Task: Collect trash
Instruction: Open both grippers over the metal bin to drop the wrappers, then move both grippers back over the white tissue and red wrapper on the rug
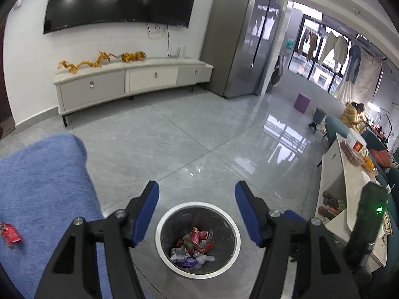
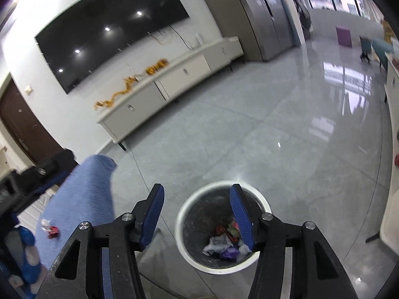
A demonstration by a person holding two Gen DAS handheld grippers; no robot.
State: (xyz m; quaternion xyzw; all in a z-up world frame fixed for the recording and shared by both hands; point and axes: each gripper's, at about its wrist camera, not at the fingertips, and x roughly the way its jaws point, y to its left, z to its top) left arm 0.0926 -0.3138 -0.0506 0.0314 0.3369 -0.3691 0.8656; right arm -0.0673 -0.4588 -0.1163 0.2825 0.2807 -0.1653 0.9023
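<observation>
Blue cloth (image 1: 42, 186) at left, red wrapper (image 1: 10, 234) lying on it, well apart from bin. Left gripper (image 1: 197, 214) above bin (image 1: 159, 226), fingers apart, nothing between. Wrappers (image 1: 194, 246) heaped at bin bottom. Right gripper (image 2: 197, 218) over bin rim too, fingers apart, empty. Glossy grey floor (image 1: 174, 137) around.

Inspector A: Daylight enters from the balcony windows (image 1: 321, 57); it throws strong glare on the glossy floor (image 1: 281, 134). Ceiling lamps reflect as bright spots in the television screen (image 1: 119, 0).

Inspector B: Confirmed. Both views show heavy fisheye bending and dark corners. The right wrist view is smeared with motion blur, worst on the cabinet (image 2: 174, 79) and the wall; the left is sharper.
</observation>
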